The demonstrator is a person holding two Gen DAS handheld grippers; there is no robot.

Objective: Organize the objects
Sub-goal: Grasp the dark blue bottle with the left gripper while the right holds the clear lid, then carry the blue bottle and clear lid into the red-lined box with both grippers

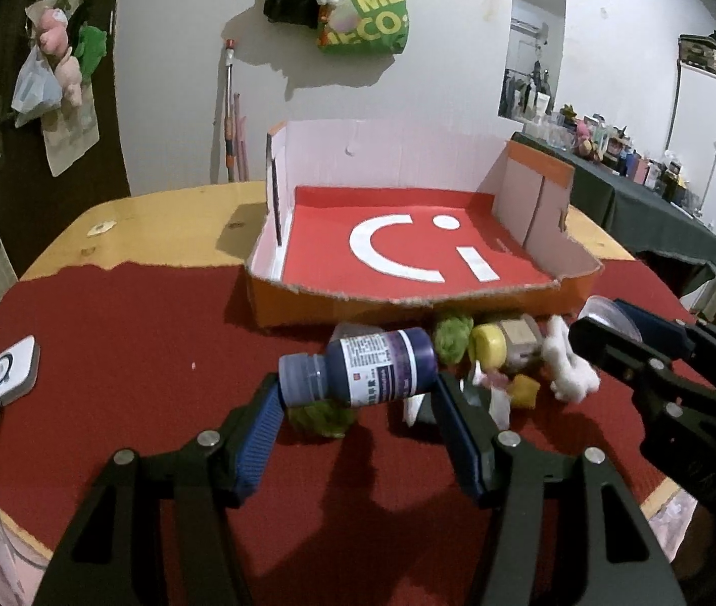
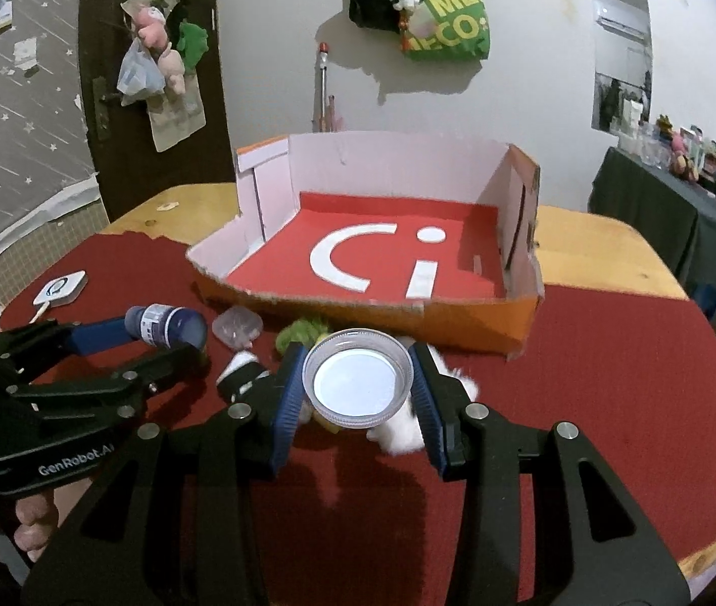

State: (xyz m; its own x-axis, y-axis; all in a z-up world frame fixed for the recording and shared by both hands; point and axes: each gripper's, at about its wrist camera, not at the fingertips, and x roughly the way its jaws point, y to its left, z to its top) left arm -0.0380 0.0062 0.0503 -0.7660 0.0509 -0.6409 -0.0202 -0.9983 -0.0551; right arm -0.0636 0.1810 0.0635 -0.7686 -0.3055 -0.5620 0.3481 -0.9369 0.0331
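My left gripper (image 1: pixel 358 394) is shut on a dark blue bottle (image 1: pixel 358 371) with a white label, held sideways above the red cloth; it also shows in the right wrist view (image 2: pixel 165 325). My right gripper (image 2: pixel 358 379) is shut on a clear round plastic lid (image 2: pixel 358 377), seen edge-on in the left wrist view (image 1: pixel 605 310). Just beyond both stands an open orange cardboard box (image 1: pixel 408 303) with a red floor and white logo (image 2: pixel 378 262). A pile of small items lies in front of it: green fluff (image 1: pixel 451 336), a yellow roll (image 1: pixel 489 346), a white plush (image 1: pixel 567 368).
A white charging pad (image 1: pixel 6 371) with a cable lies at the left on the red cloth (image 1: pixel 130 333). A clear wrapped item (image 2: pixel 237 325) lies near the box. The wooden table edge (image 2: pixel 605 247) shows behind. Bags hang on the far wall.
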